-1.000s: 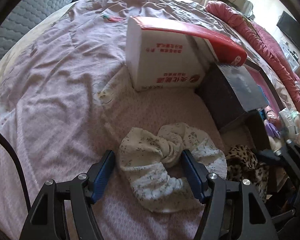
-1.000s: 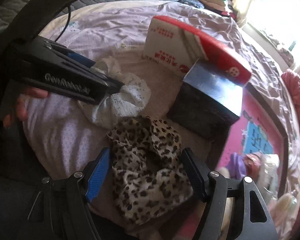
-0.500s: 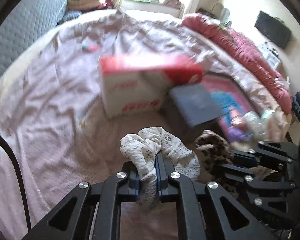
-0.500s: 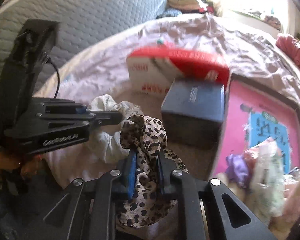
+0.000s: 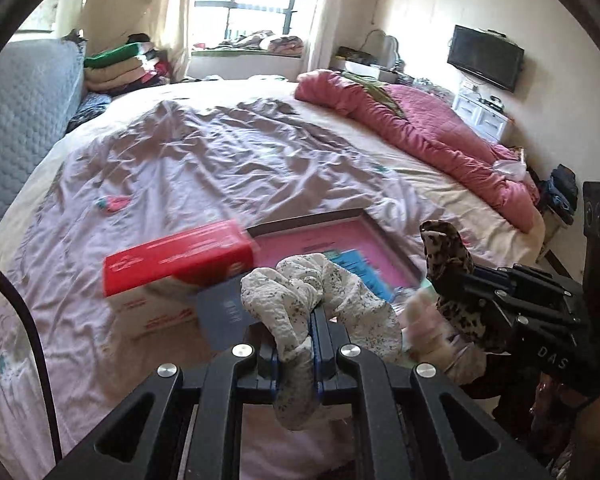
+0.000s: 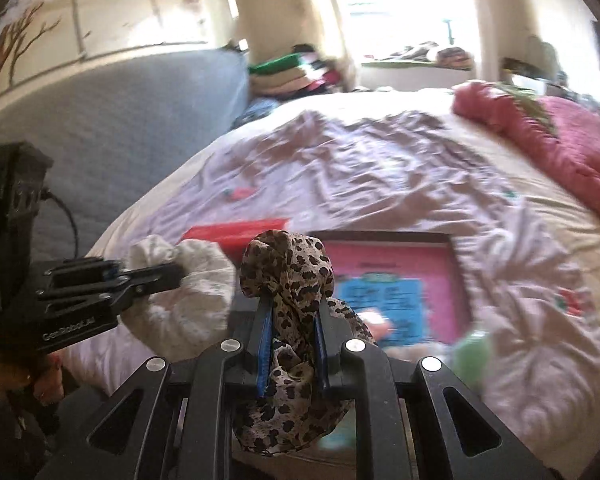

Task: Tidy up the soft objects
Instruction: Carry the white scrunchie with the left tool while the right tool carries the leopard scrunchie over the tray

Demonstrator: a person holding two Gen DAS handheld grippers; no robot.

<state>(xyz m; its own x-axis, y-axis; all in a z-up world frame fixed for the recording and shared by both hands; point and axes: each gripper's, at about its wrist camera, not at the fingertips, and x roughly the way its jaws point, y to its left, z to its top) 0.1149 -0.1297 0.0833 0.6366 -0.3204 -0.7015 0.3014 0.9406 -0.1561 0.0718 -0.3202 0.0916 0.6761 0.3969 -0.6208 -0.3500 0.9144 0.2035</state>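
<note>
While the left claw (image 5: 315,334) pinches the white scrunchie (image 5: 320,296) and the right claw (image 6: 291,332) pinches the leopard scrunchie (image 6: 288,268), both hang near the pink tray's (image 5: 312,236) front edge; bare bed sheet (image 5: 204,152) spreads behind it.

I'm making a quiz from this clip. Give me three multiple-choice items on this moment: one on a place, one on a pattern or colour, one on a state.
1. Where does the red-topped box sit?
A. on the bed
B. on the windowsill
C. on the floor

2. What does the right gripper hold?
A. a plain green scrunchie
B. a leopard-print scrunchie
C. a striped sock

3. How is the left gripper?
A. open over the bed
B. shut on nothing
C. shut on the white floral scrunchie

Key: A, it rests on the lilac sheet; B, spotted fabric sits between its fingers; C, its fingers pinch the cloth.
</note>
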